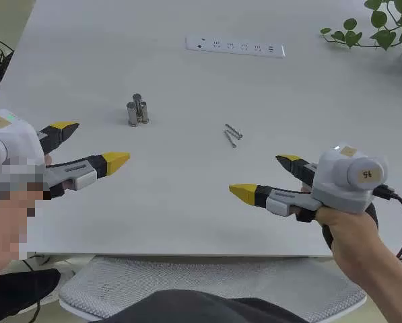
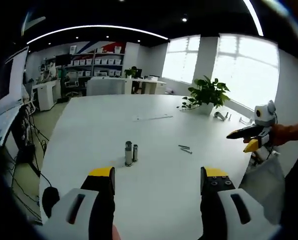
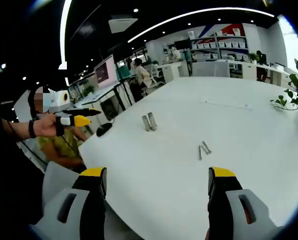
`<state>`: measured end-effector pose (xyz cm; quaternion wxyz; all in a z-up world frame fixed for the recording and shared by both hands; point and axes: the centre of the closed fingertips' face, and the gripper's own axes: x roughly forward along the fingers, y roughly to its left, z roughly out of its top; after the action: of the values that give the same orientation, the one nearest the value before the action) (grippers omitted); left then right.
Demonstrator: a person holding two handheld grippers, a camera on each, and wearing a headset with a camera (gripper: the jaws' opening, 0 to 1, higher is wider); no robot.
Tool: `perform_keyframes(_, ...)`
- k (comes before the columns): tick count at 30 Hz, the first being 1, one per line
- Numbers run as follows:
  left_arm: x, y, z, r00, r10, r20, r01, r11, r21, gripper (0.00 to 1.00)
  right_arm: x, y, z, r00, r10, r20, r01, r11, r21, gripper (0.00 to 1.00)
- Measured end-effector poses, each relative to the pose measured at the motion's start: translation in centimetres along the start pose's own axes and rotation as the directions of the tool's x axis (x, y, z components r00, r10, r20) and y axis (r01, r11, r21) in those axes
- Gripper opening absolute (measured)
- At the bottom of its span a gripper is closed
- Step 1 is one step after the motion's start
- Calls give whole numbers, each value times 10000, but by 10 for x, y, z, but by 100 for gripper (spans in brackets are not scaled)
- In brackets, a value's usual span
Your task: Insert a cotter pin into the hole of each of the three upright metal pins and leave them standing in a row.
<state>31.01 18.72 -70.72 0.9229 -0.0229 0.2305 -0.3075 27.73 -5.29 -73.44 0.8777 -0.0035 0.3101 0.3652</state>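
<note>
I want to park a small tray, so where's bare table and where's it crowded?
Bare table runs along the near edge between the left claw and right claw, and again between the metal pins and the power strip. Tightest is the middle, around the cotter pins; the plant crowds the far right corner.

Three views, all aimed at your white table (image 1: 187, 215).
Your head view looks down and forward from the near edge. Your left gripper view looks low across the table from the left, your right gripper view from the right. All three share the metal pins (image 1: 137, 111) and cotter pins (image 1: 231, 134), none close.
</note>
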Motion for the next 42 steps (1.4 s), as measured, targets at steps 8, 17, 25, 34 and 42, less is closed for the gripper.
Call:
perform_keyframes(8, 0, 3, -4, 10000, -26, 42, 26, 9999, -165, 69, 2, -9, -6, 9999, -116, -59, 116, 9999, 26, 82)
perform_keyframes(17, 3, 6, -11, 9988, 492, -52, -493, 9984, -267, 69, 6, -12, -10, 9995, 302, -122, -300, 9994, 185, 81)
perform_keyframes(25, 4, 0, -9, 9985, 547, -29, -548, 9978, -385, 69, 1, -19, -7, 9995, 317, -87, -315, 9993, 223, 81)
perform_keyframes(34, 8, 3, -6, 9983, 584, 9, -583, 9973, -441, 68, -3, -15, -9, 9994, 317, -150, -313, 9991, 277, 80)
perform_keyframes(42, 10, 7, -1, 9983, 579, 102, -574, 9974, -427, 68, -4, -13, -3, 9996, 279, -64, -278, 9994, 216, 80)
